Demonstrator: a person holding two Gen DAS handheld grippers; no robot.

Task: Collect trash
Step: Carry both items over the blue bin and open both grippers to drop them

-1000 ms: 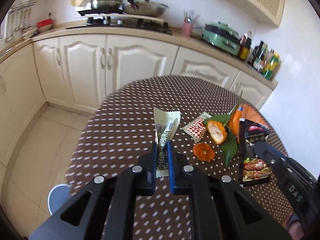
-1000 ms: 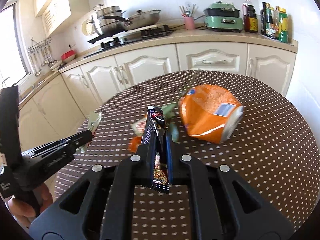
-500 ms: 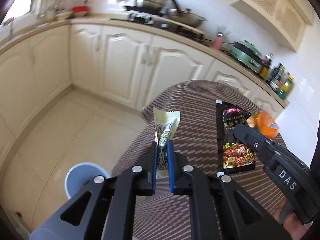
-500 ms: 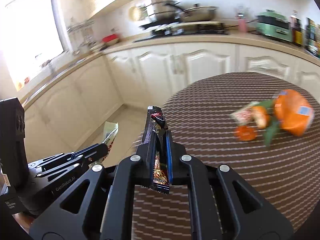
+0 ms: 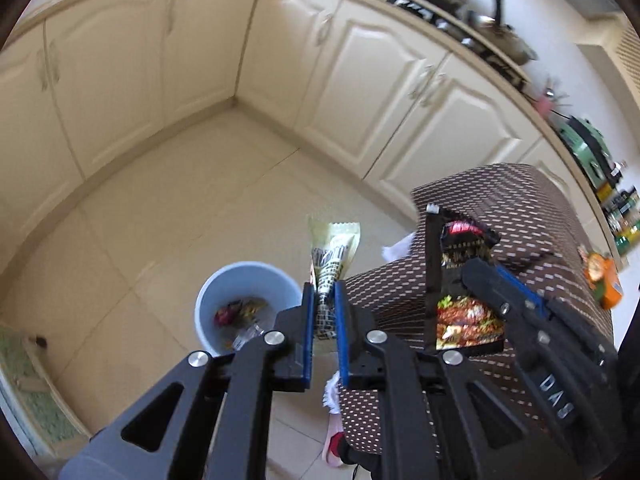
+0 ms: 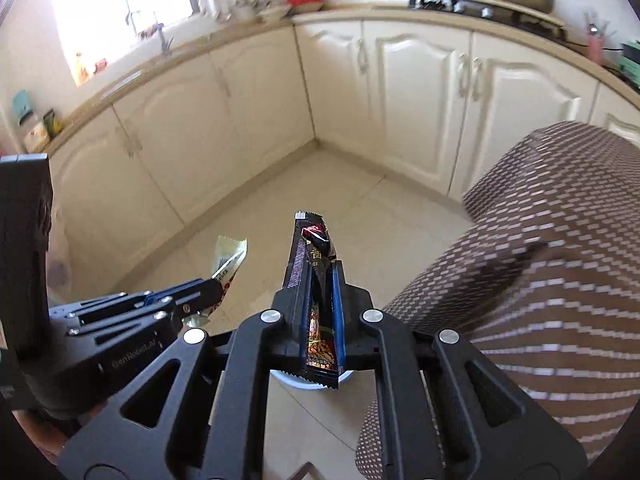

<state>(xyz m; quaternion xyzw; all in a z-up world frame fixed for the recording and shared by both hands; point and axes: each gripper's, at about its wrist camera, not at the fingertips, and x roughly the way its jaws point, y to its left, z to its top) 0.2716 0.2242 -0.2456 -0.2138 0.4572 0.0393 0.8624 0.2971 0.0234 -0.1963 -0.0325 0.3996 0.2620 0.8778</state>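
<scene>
Your left claw [image 5: 322, 300] is clamped tight on a pale green wrapper [image 5: 334, 248], pads pinching its lower part w/ the top end sticking out ahead of the tips. Just below and left of that claw sits the blue bin [image 5: 244, 300] on the tile floor, a few scraps already inside.

Your right claw [image 6: 322, 292] is closed on a black snack packet [image 6: 316, 264], held edge-on btwn the pads; its printed end hangs back toward the cam. In the left view that packet [image 5: 460, 280] shows flat-on, right of the left claw. In the right view the bin's rim peeks out directly under the right claw.

The brown dotted desk [image 5: 540, 240] lies to the right of both claws, w/ an orange bag [image 5: 610, 284] at its far edge, well apart from them.
</scene>
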